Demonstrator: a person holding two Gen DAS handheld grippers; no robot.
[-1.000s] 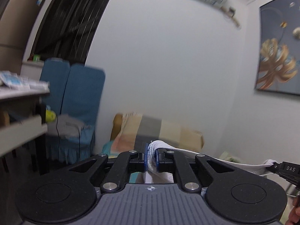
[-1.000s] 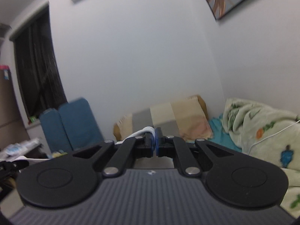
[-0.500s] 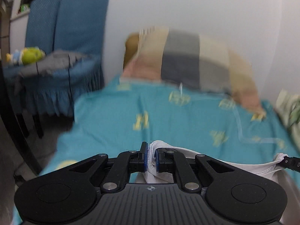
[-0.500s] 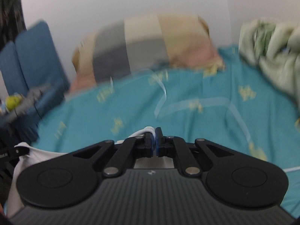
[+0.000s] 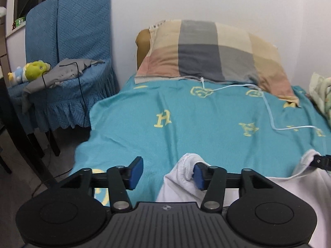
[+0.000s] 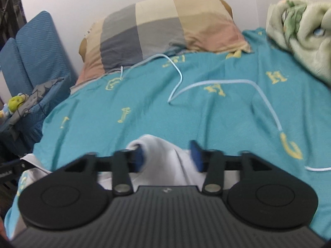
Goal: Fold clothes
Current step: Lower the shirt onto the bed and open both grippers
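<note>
Both pairs of jaws stand wide apart, clamped on nothing. The left gripper (image 5: 166, 172) hangs low over the near edge of the bed (image 5: 206, 124), its blue pads (image 5: 137, 172) spread; the white garment (image 5: 182, 177) bunches up between them and lies against the inner face of the right-hand pad, while the left-hand pad is clear of the cloth. The right gripper (image 6: 167, 158) is spread the same way, with a rounded hump of the white garment (image 6: 163, 155) rising in the gap; the picture is blurred there, so whether the cloth touches either pad I cannot tell.

The garment lies along the near edge of the bed, on the teal sheet with yellow letters, stretching between the two grippers. In the left wrist view its far corner reaches the tip of the right gripper at the right edge of the frame.

At the head edge of the bed a checked pillow (image 5: 215, 51) in grey, beige and pink leans against the white wall. A pale blue cable (image 6: 217, 84) runs from under the pillow across the sheet toward the right side. A light green blanket (image 6: 302, 26) is heaped at the far right corner. Beside the left edge of the bed stand blue covered chairs (image 5: 70, 47), carrying a grey cloth (image 5: 62, 74) and a yellow-green plush toy (image 5: 34, 70).
</note>
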